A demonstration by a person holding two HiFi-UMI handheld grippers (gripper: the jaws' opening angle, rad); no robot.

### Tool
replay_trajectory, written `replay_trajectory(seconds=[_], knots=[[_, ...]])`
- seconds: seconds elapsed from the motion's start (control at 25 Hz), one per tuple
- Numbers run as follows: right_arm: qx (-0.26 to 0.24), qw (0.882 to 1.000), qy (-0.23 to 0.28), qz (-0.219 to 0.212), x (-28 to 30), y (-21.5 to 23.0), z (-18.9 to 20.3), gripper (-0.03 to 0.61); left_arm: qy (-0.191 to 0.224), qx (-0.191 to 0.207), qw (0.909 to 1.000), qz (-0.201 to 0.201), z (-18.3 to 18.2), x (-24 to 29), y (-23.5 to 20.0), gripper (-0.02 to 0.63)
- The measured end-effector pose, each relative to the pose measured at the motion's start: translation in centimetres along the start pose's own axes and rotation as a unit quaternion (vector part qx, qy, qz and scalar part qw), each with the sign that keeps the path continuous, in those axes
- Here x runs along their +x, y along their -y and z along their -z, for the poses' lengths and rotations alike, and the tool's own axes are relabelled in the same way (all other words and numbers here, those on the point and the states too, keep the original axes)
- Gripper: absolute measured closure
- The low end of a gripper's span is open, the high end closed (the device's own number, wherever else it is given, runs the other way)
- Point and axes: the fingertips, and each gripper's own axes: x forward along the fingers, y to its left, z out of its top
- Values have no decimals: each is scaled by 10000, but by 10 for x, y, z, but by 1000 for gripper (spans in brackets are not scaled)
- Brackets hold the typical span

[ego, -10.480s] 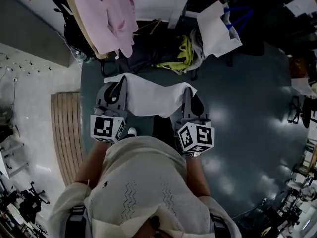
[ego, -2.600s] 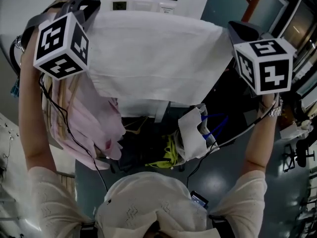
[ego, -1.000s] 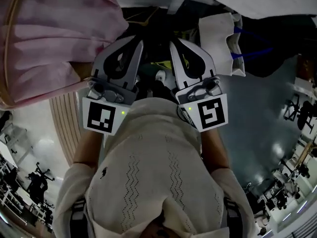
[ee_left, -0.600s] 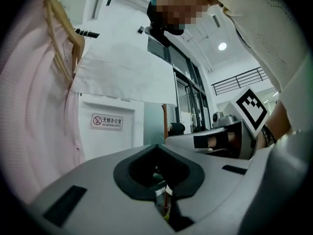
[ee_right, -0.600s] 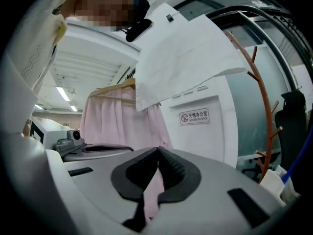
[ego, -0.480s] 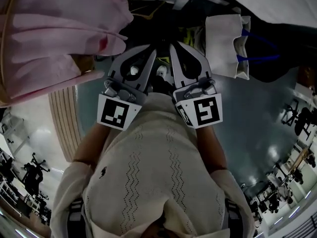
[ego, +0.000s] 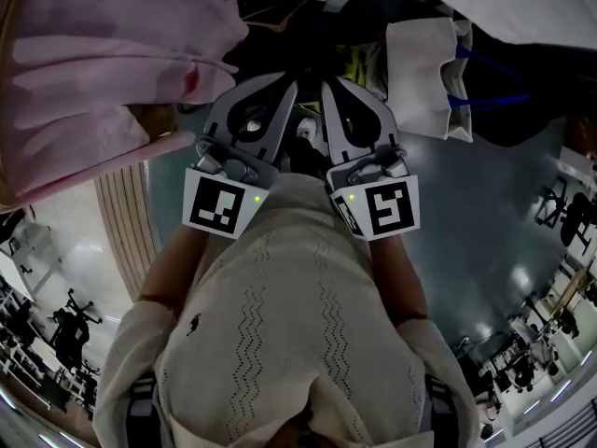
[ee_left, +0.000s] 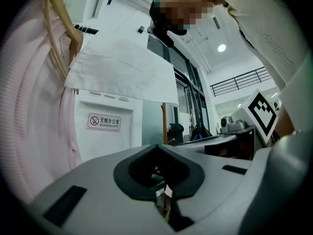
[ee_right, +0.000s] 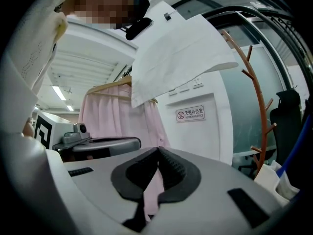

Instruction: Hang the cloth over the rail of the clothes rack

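- The white cloth [ee_left: 122, 72] looks draped over the rail [ee_left: 85, 29] of the clothes rack, hanging free above both tools, beside a pink garment [ego: 93, 73].
- The left gripper [ego: 287, 86] is tucked against the person's chest, its fingers [ee_left: 146, 168] pressed together with nothing between them.
- The right gripper [ego: 328, 86] sits just beside it, fingers [ee_right: 171, 173] likewise closed and empty.
- By my reckoning the hanging step is done and neither tool touches the cloth.
- If anything is left, it is a look at whether the cloth sits evenly; fixing it would mean reaching up and parting the fingers first.
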Motion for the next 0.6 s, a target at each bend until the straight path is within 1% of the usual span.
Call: replay_trajectory(seconds=[0.12,0.24,0.4,0.48,0.6], knots=[[-33,10000,-7,-45,-2,0,0,560,-9,-11,10000,87,1,1,5,601],[-229,9990,8,-376,1,-8,-9,560,47,48,9998,207,-5,1,12,601],[-241,9970,129,-724,-1,-20,-24,560,74,222,9989,408,-11,-1,21,601],[-250,9961,181,-829,-1,-23,-27,561,83,271,9988,388,-14,-3,20,601],[-127,9957,338,-853,-1,-30,-35,560,110,320,9989,320,-16,-9,18,601]])
